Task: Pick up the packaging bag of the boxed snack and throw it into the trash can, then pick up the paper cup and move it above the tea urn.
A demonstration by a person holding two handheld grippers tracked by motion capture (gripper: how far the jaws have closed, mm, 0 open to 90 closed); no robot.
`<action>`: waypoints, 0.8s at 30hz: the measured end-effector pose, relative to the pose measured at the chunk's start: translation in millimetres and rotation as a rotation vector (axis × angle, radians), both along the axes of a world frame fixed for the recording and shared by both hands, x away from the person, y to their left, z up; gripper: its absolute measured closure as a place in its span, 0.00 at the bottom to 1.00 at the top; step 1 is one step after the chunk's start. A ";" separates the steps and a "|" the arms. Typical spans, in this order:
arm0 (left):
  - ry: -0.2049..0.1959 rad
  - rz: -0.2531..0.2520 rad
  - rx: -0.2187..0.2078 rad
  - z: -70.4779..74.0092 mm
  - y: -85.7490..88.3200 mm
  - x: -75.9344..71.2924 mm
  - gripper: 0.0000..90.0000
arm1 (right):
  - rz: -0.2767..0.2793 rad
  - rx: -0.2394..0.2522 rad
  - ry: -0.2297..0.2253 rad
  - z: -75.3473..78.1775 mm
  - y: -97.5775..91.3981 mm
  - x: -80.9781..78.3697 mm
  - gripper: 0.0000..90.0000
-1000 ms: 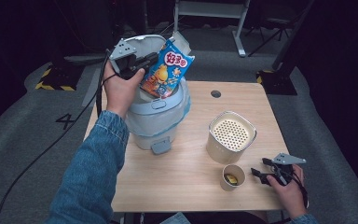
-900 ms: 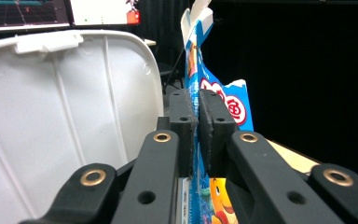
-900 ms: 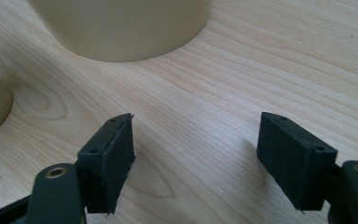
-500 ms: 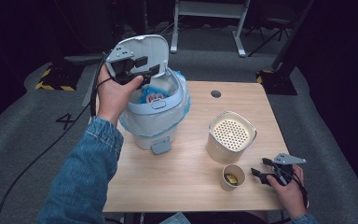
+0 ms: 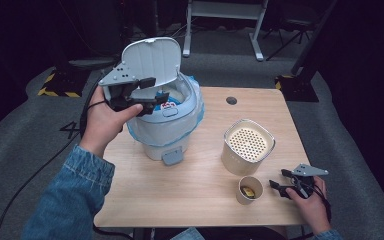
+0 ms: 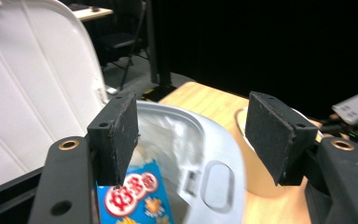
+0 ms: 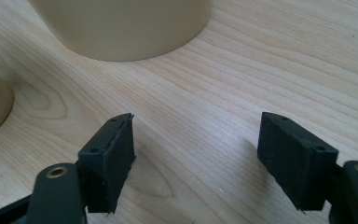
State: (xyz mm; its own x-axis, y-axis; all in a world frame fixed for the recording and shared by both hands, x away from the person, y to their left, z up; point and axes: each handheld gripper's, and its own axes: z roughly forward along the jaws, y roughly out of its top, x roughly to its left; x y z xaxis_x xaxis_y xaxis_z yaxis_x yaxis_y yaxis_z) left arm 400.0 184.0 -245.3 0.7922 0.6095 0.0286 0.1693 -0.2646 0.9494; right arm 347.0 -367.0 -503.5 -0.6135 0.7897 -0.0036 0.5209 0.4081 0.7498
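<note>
Nearest the person, the right gripper (image 5: 278,183) rests low on the pale wooden table (image 5: 190,195), its jaws standing apart with only bare wood between them. Just beside it stands a small tan paper cup (image 5: 250,189) holding a yellowish lump. Behind the cup sits a cream, round-cornered plastic tub (image 5: 247,146) whose top is a perforated panel; what lies under that panel cannot be told.

Farther left, the left gripper (image 5: 156,96) hovers at the rim of a white and pale-blue plastic waste bin (image 5: 166,131) lined with a thin translucent bag. Its jaws have just been opening and now stand wide with nothing between them. Its white hinged lid (image 5: 151,61) stands upright behind. Inside the bin lies the bright blue snack packet (image 6: 133,196), glossy, printed with red-and-white round characters and an orange picture; it lies low against the near inner wall, just below the left jaws, apart from them.
</note>
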 end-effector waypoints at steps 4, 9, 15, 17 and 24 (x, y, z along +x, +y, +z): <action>0.014 -0.023 0.007 -6.4 4.9 -13.4 0.39 | 0.000 0.000 0.000 0.0 0.0 0.0 0.31; 0.023 -0.053 -0.011 -16.5 7.5 -26.6 0.38 | 0.001 0.000 0.001 0.1 0.0 0.1 0.31; 0.034 -0.098 0.003 -36.4 2.6 -42.7 0.38 | 0.004 -0.002 0.001 0.1 -0.1 0.5 0.30; 0.040 -0.108 0.006 -43.1 2.3 -48.1 0.38 | 0.003 -0.005 0.000 0.1 -0.4 -0.1 0.29; 0.092 -0.143 0.013 -77.9 -2.5 -62.5 0.37 | 0.018 -0.010 0.018 1.7 -1.8 -4.1 0.29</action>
